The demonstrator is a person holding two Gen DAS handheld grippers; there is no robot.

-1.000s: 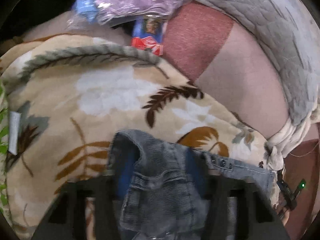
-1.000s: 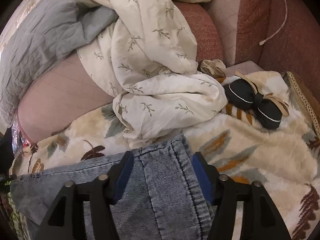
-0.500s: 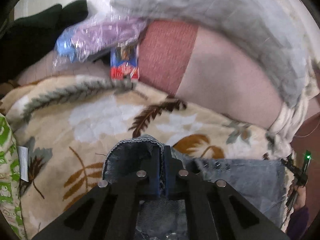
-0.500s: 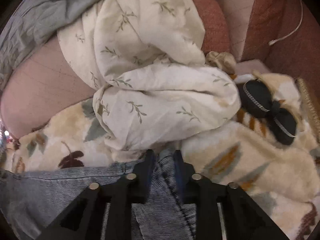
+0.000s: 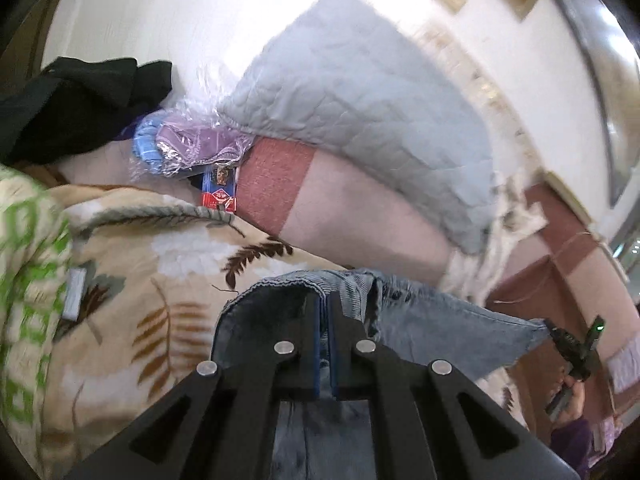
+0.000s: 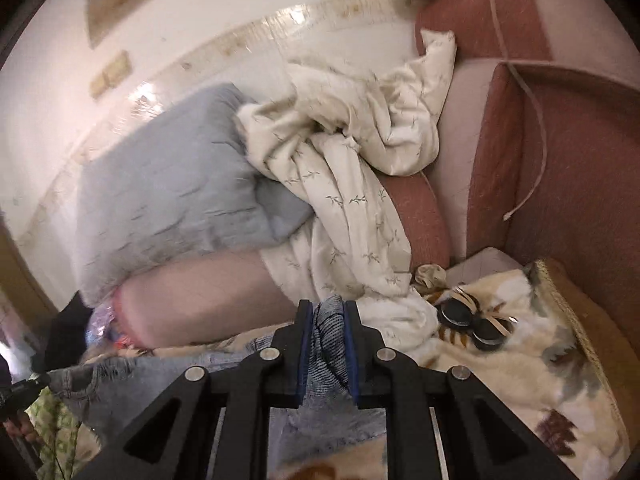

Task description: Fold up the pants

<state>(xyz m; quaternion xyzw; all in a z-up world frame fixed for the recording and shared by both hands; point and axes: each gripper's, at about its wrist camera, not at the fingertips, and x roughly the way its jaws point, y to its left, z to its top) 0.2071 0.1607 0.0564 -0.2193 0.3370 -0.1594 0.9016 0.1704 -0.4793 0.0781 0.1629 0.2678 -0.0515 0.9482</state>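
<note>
The right gripper point(image 6: 327, 308) is clamped on a bunched fold of the denim pants point(image 6: 326, 344), held between its blue pads point(image 6: 304, 344). The remaining denim extends left and sags above the floral blanket point(image 6: 500, 372). Far left lies a grey quilted pillow point(image 6: 168, 200); beside it, a cream leaf-print sheet point(image 6: 352, 208) is heaped against the red sofa point(image 6: 560, 184). A black bow-shaped item point(image 6: 472, 320) rests on the blanket at right.

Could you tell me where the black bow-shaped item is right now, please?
In the right wrist view, the black bow-shaped item lies on the floral blanket, right of the claw and just beside the cream sheet.
</note>
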